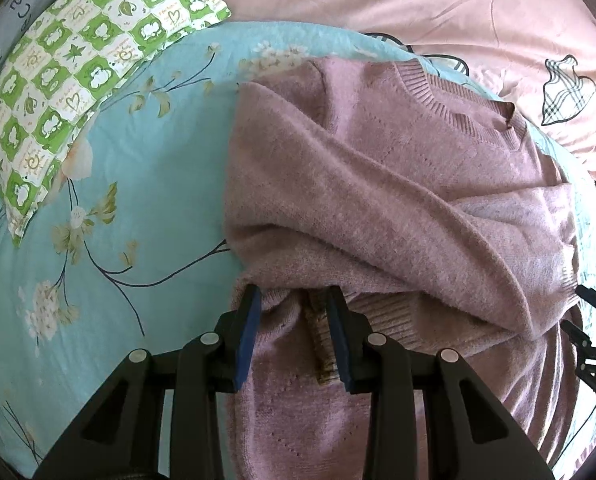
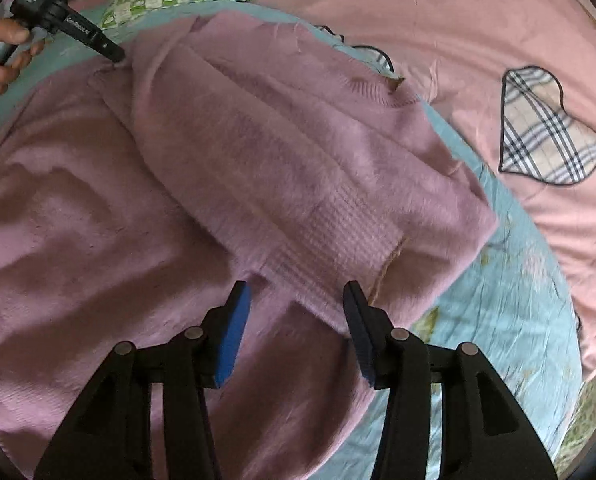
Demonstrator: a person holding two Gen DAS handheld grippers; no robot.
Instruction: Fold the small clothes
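A pink knit sweater (image 1: pixel 378 184) lies on the teal floral sheet (image 1: pixel 138 208), with one sleeve folded across its body. In the left wrist view my left gripper (image 1: pixel 294 292) is shut on a bunched fold at the sweater's edge, the fabric pinched between the blue pads. The right wrist view shows that same left gripper (image 2: pixel 116 56) with its tip on the sweater's far corner. My right gripper (image 2: pixel 295 286) stands open just above the sweater (image 2: pixel 98 220). The folded sleeve's ribbed cuff (image 2: pixel 330 248) lies loose ahead of its fingers. The right gripper (image 1: pixel 594 328) also shows at the picture's right edge.
A green checked pillow (image 1: pixel 70 80) lies at the far left of the sheet. A pink duvet (image 2: pixel 458 40) with a plaid heart patch (image 2: pixel 550 128) spreads beyond the sweater to the right. A person's hand (image 2: pixel 6 52) holds the left gripper's handle.
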